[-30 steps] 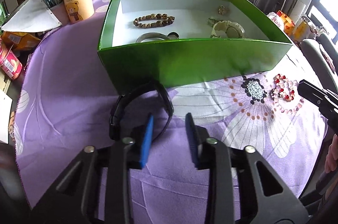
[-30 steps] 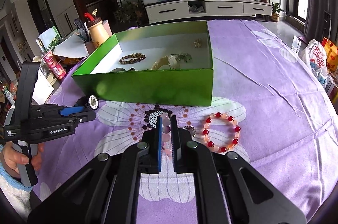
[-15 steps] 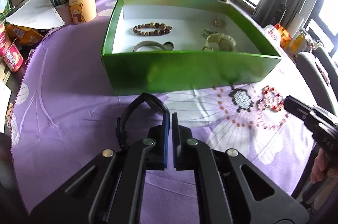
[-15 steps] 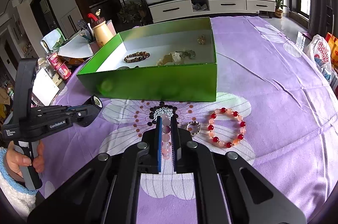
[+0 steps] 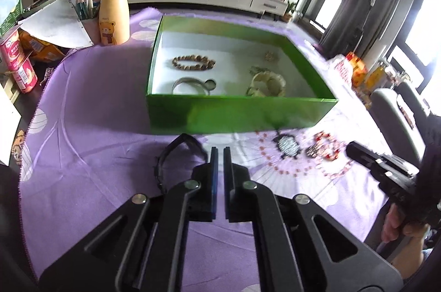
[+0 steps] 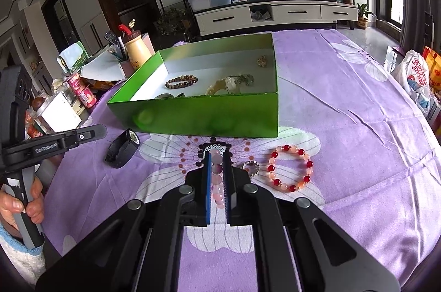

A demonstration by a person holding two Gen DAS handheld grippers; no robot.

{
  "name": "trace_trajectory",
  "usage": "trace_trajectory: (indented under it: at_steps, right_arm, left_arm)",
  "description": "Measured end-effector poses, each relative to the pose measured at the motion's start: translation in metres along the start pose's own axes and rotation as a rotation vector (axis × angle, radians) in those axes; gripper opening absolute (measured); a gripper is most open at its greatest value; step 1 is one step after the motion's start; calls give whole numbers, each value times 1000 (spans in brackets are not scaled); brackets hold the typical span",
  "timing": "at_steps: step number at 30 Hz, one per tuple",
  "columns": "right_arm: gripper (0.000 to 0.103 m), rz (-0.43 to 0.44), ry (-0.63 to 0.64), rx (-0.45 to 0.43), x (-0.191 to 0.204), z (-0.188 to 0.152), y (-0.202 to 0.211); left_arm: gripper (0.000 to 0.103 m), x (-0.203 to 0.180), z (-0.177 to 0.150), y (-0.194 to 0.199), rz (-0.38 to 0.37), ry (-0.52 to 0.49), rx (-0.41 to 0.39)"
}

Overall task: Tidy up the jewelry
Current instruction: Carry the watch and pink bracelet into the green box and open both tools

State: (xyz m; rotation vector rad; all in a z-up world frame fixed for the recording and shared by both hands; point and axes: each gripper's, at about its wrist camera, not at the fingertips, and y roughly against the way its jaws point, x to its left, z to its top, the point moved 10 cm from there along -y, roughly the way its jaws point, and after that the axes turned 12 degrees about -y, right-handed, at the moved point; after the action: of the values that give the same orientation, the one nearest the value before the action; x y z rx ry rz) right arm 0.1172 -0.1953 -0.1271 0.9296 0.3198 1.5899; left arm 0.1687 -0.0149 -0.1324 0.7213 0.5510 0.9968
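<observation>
left gripper (image 5: 219,154): pressed together; the black band (image 5: 176,154) sat just to its left, but whether the strap was pinched i could not tell from the wrist view.
band from the other side: in the right wrist view the band (image 6: 122,147) appeared to rest on the cloth (image 6: 358,112), just in front of the box (image 6: 209,123), with the left gripper near it.
right gripper (image 6: 217,159): closed on a pink bead bracelet (image 6: 216,181), the beads running between its fingers.
left on the cloth: a red-and-pink bracelet (image 6: 290,168) and a small ring (image 6: 250,168) lay just right of the right gripper.
box: green, open-topped, already holding a brown bead bracelet (image 5: 193,62), a silver bangle (image 5: 190,85), a pale bracelet (image 5: 267,83) and a small gold piece (image 5: 270,55).
step in hand, as judged: carrying the pink bracelet and the band into the box.
doing it well: lift each piece clear of the near wall before moving forward, since a dangling loop could catch on the rim.
placing: aim for bare white floor, well apart from pieces already inside, so strands do not tangle.
left check: if the band was missed, reopen and take the strap square across the pads.
worktop risk: dragging could pucker the cloth and shift the ring.
</observation>
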Motion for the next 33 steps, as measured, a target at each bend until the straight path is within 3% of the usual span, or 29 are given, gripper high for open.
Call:
trace_trajectory:
  at_steps: [3,5,7,10,13,19,25,33]
  right_arm:
    - [7,5,-9,6,-1,-2,1]
    - [7,5,-10,7,-1,-2,1]
    - [7,4,-11,7,-1,-2,1]
    - [7,5,-12,7,-1,0,1]
    - [7,5,-17,11,-1,-1,0]
    - [7,5,-14,11,0,-1,-1]
    - [7,14,-14,-5,2,4,5]
    - [7,35,11,-64,11,30,23]
  left_arm:
    - [8,1,-9,-17,9,-25,55]
    - [23,3,-16,-31,29,-45,95]
    - [26,6,-23,-45,51,-61,131]
    - [26,10,-26,-56,71,-71,156]
    - [5,10,-28,-60,69,-80,164]
    - [2,9,-22,-44,23,-21,112]
    - [2,-3,1,-3,-36,4,11]
    - [2,-18,40,31,-42,-24,-74]
